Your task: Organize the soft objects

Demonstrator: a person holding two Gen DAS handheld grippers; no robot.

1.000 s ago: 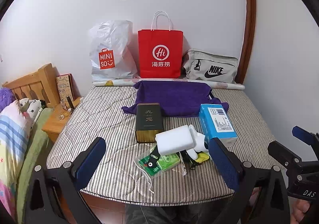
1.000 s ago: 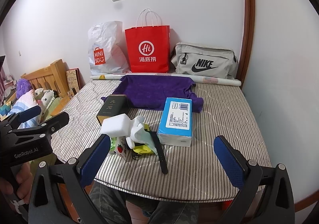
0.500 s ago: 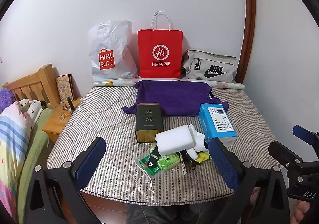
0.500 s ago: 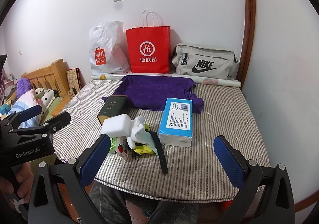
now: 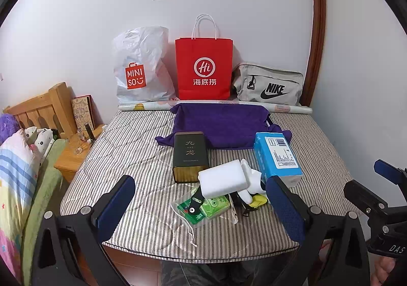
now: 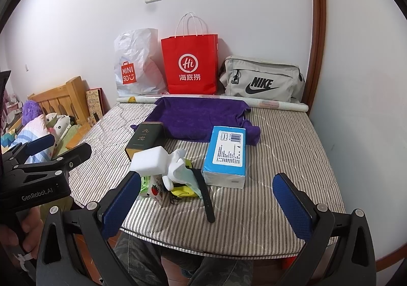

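Nothing has been moved in the last second. The striped mattress (image 5: 132, 148) is seen, with the purple towel (image 5: 221, 125) behind and the white sponge block (image 5: 222, 181) in front. Both the left gripper (image 5: 201, 199) and right gripper (image 6: 203, 199) are kept wide apart, nothing held, so sorting is judged unstarted.

Left tool (image 5: 203, 205): black frame arms, silver screws, blue mesh-textured pads (image 5: 115, 200). Right tool (image 6: 206, 205), same build, blue pads (image 6: 292, 205). "GenRobot.AI" lettering in white on the left tool's black body; "DAS" on the right's. Camouflage trousers (image 6: 203, 270) below.
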